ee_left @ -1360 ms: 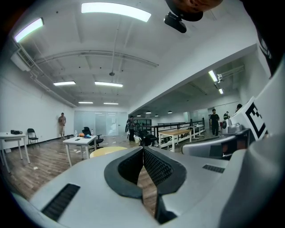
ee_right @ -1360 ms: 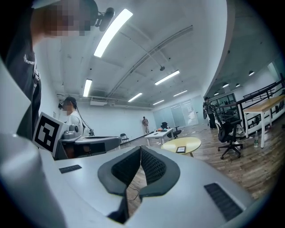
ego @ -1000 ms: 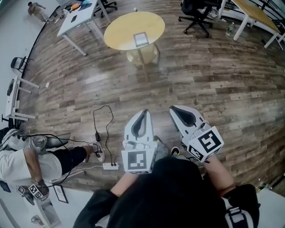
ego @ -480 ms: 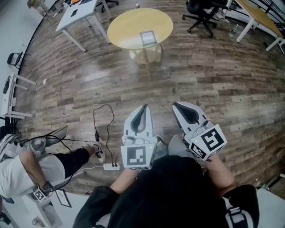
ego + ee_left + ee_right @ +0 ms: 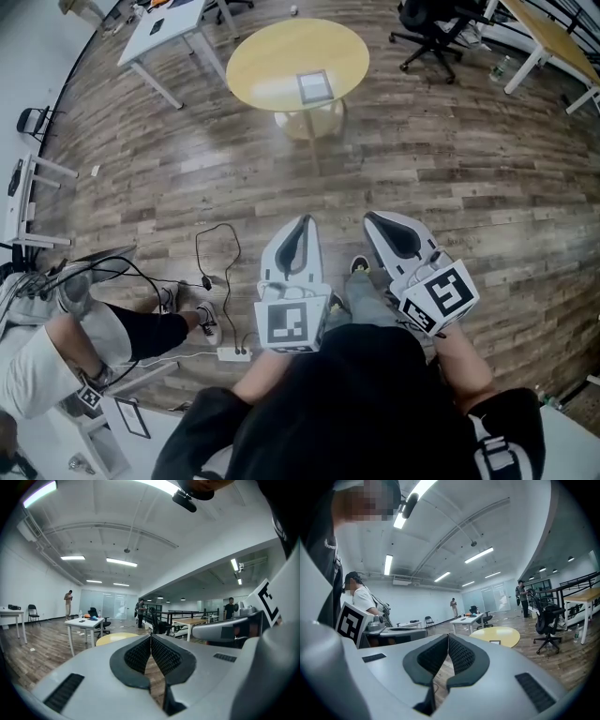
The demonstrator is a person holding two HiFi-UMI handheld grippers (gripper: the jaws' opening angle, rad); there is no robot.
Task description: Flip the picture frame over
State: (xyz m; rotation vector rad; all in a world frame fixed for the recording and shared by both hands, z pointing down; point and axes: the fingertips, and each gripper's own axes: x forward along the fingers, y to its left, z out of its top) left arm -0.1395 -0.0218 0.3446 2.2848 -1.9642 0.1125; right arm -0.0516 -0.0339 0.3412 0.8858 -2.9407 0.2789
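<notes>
The picture frame (image 5: 315, 87) lies flat on a round yellow table (image 5: 272, 58) at the top of the head view, pale border around a grey middle. It shows small on the table (image 5: 506, 634) in the right gripper view as the frame (image 5: 495, 642). The left gripper (image 5: 301, 225) and right gripper (image 5: 371, 218) are held side by side near the person's body, far short of the table, pointing toward it. Both are shut with nothing between their pads. In the left gripper view the left gripper (image 5: 151, 636) points at the table's edge (image 5: 110, 638).
A white desk (image 5: 169, 28) stands left of the round table, black office chairs (image 5: 427, 23) to its right, a wooden desk (image 5: 548, 37) at far right. A black cable and power strip (image 5: 232, 352) lie on the wood floor. A seated person (image 5: 66, 347) is at lower left.
The round table and frame have shifted slightly right in the head view as I move forward. The seated person's legs at left have moved. Both grippers stay shut.
</notes>
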